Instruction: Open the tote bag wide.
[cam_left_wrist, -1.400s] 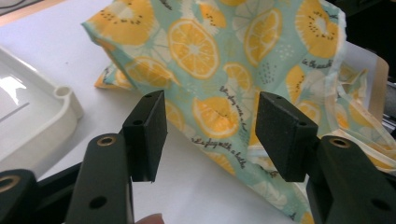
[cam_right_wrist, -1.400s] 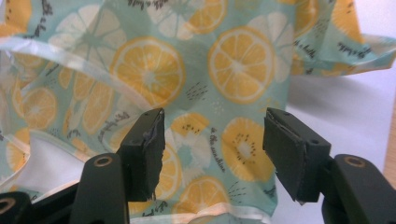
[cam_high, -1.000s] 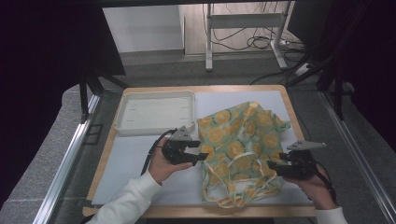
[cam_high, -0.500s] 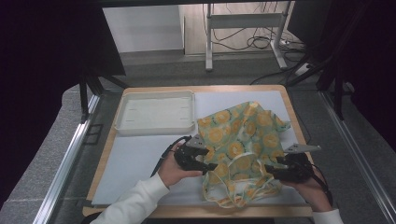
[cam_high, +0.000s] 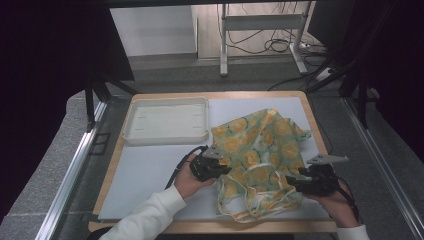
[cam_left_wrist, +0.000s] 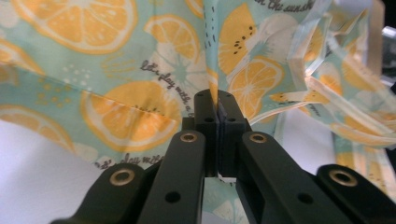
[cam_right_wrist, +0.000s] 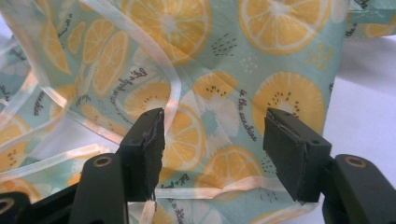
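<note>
Seemingly crumpled, the lemon-print cloth (cam_high: 260, 160) stretches diagonally from near-left to far-right.

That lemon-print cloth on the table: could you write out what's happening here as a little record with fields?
Cloth: lemon-print cloth, crumpled on the white mat, long ties trailing toward the near edge
Left gripper: jaws have just closed, pinching the cloth's left edge
Right gripper: jaws open, cloth lying between them, not pinched
Tray: white tray, empty, at the far left
Table: wooden table
</note>
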